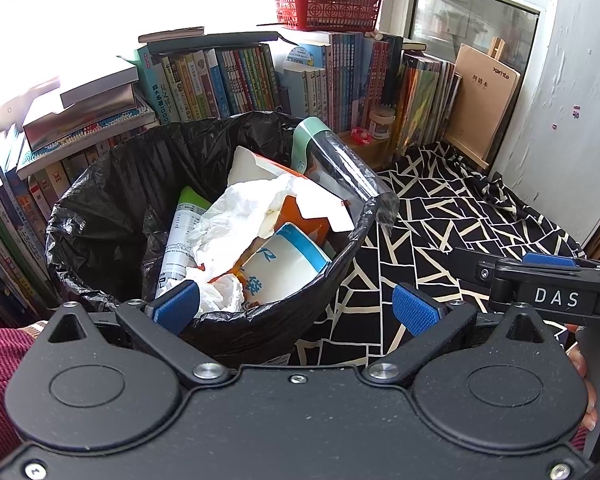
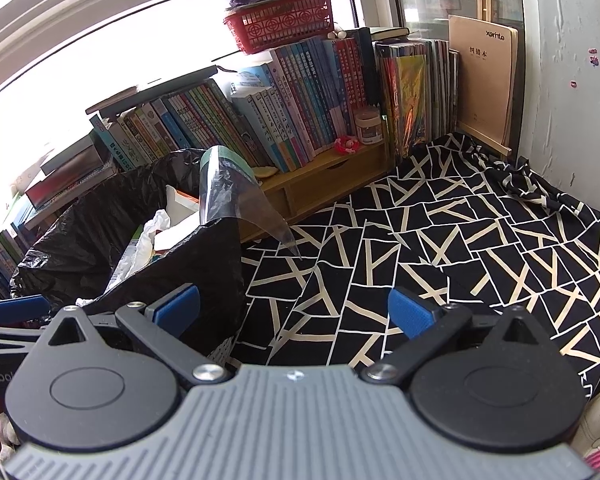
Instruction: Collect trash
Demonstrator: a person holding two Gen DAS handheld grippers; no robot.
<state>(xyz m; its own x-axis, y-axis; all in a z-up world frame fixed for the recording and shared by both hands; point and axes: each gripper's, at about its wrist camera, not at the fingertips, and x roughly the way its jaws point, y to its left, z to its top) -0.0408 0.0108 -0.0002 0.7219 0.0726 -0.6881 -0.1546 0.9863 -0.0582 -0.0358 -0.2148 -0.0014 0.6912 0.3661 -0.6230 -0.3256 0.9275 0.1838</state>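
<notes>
Trash: crumpled tissue (image 1: 236,216), cartons and a clear plastic sheet (image 1: 340,168) already sit in the bin (image 1: 100,208), the sheet poking over the rim's far-right side.
Bin: black-lined, standing on the patterned cloth (image 2: 440,240) in front of the books (image 1: 240,76).
Left gripper (image 1: 296,306): spread and holding nothing, straddling the bin's near rim.
Right gripper (image 2: 294,310): spread and holding nothing, just right of the bin.
Step, likely: tuck the sheet in; no loose trash shows on the cloth, though the bin hides some.
How: pinch the sheet's overhanging corner and push it down inside the rim without dragging the liner.
</notes>
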